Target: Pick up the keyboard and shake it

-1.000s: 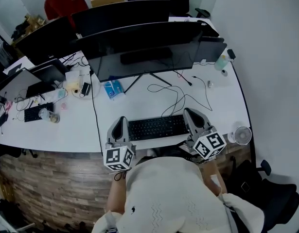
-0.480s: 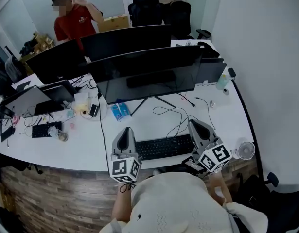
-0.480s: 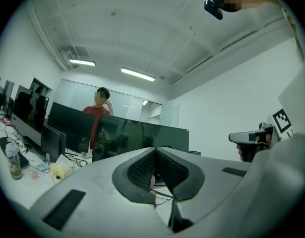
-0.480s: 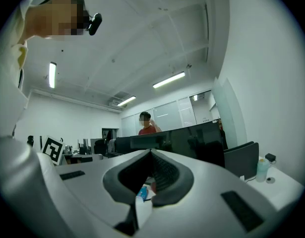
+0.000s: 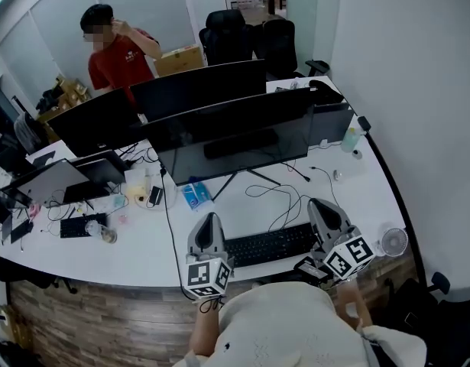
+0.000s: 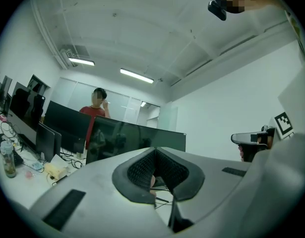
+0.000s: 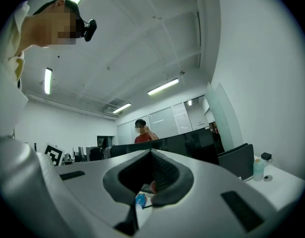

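Both pairs of jaws are clenched on nothing. In the left gripper view, the left gripper [image 6: 154, 151] has its dark ribbed jaws drawn together to a point, and only the room shows past them. The right gripper [image 7: 152, 152] looks the same in its own view.

Neither pair bites the flat black computer keyboard [image 5: 269, 245]. In the head view we see it lying crosswise between the two grippers, one short end against the inner flank of each. We judge it is squeezed end to end rather than pinched. It sits at the near edge of the curved white desk [image 5: 135, 243]. From this steep angle we cannot tell whether it has cleared the surface.

That hold is what worries us, because it depends on both hands pressing inward together. If they drift apart or fall out of step in a shake, the keyboard could slide off the smooth grey flanks and drop.

A thin black cable [image 5: 284, 201], which we take to be the keyboard's, loops back toward the wide black monitor [image 5: 235, 136]. A hard shake could pull it taut and wrench the keyboard loose.

The small round white fan [image 5: 393, 241] stands near the right gripper, where a sideways swing could knock it.
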`<state>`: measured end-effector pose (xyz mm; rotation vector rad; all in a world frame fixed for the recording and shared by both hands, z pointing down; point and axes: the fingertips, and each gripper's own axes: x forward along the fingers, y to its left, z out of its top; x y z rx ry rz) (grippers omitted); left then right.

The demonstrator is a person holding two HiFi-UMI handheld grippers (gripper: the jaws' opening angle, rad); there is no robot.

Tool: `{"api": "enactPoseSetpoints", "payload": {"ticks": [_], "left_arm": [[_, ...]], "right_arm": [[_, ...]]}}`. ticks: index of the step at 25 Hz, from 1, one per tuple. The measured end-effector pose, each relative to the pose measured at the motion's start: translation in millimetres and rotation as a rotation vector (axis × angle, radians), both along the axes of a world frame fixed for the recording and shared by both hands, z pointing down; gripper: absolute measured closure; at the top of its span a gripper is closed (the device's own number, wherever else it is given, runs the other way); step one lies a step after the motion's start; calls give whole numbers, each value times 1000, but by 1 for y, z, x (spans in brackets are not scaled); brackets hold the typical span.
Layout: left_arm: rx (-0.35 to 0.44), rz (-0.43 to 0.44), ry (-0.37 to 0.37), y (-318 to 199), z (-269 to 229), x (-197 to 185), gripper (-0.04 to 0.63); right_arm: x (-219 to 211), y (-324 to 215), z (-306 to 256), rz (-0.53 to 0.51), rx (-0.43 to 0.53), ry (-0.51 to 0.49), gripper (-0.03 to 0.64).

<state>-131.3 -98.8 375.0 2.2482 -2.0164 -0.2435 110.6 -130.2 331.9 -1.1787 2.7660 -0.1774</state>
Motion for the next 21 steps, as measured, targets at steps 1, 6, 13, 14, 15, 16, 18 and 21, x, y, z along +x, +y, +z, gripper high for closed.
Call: {"api": "enactPoseSetpoints", "payload": {"ticks": [1,6,13,14,15,16,18,21], "left_arm": [[-4,-2,2,1,1,-1,580],[-18,-5,11,7,5,-4,580],[-11,-14,11,14,5,-6,580],[-12,-15,12,15,6,-6,580],[-13,-16,14,16,6,-7,580],[-12,-17,14,16,6,-8,580],[-10,-17,13,17,5,-9,580],[-7,-17,12,18,6,-10,580]], "right_arm": [[1,0,0,4,-1,-8,616],[0,5,-1,-1,-8,-20,616],[-2,9,1,-12,-9,-17,616],[-3,10,1,-14,-8,-17,616],[-4,10,1,-16,-8,-16,616],[-5,11,0,-17,-7,-15,616],[-7,12,-1,-19,-3,-14,616],[-9,14,-1,-22,1,-11,616]]}}
